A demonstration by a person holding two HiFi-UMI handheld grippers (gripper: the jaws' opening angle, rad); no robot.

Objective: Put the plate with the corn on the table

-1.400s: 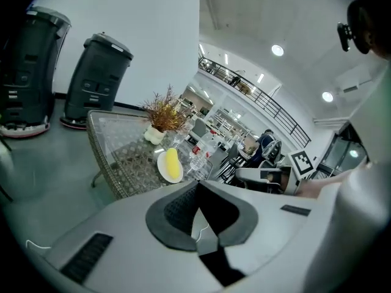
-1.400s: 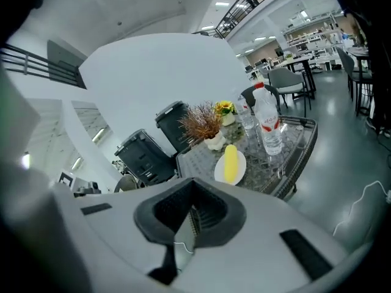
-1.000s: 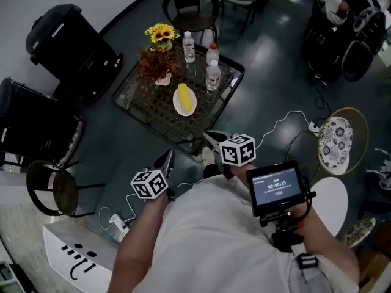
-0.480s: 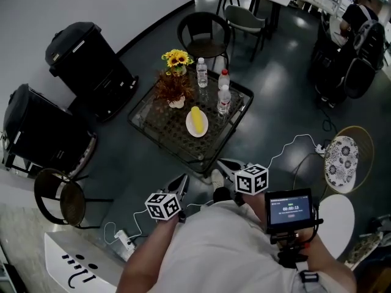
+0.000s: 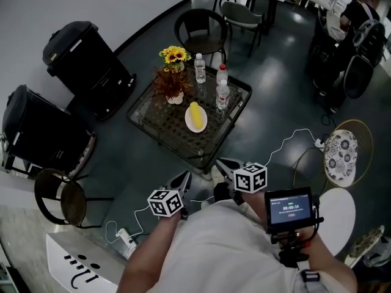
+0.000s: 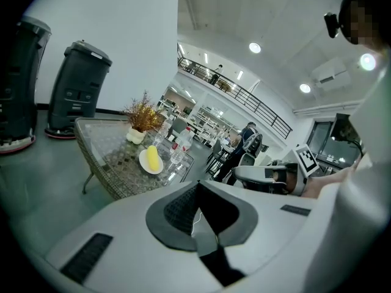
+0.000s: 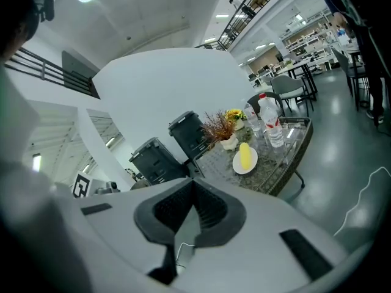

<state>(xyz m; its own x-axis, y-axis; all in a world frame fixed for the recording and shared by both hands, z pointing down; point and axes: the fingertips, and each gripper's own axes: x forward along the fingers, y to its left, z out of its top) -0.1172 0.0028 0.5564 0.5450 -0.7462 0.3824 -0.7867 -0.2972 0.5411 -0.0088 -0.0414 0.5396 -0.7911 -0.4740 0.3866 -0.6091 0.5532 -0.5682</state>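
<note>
At the left, two black bins point(image 5: 85, 60) stand against the wall. Nearer the person, the left claw point(image 5: 182, 179) is held low by the body. Its jaws are closed tip to tip with nothing between them.

Further right and farther off is the wicker-and-glass worktop point(image 5: 160, 119). The white plate point(image 5: 195, 119) rests flat on it with the yellow corn point(image 5: 194, 110) lying on top. It sits just beside the water bottles point(image 5: 222, 93) and near the sunflowers point(image 5: 175, 55).

Right of that, the right claw point(image 5: 225, 163) is also pinched shut and empty. It is well short of the worktop.

To my eye the placing is already done, since the plate is down and neither claw has hold of it. What remains looks like no more than keeping both claws back. If the plate had to be handled again, a claw would need to open and reach across to its rim.

Against a second ago, the worktop sits farther off and both claws are drawn closer to the body. The plate has kept its spot among the bottles and flowers.
</note>
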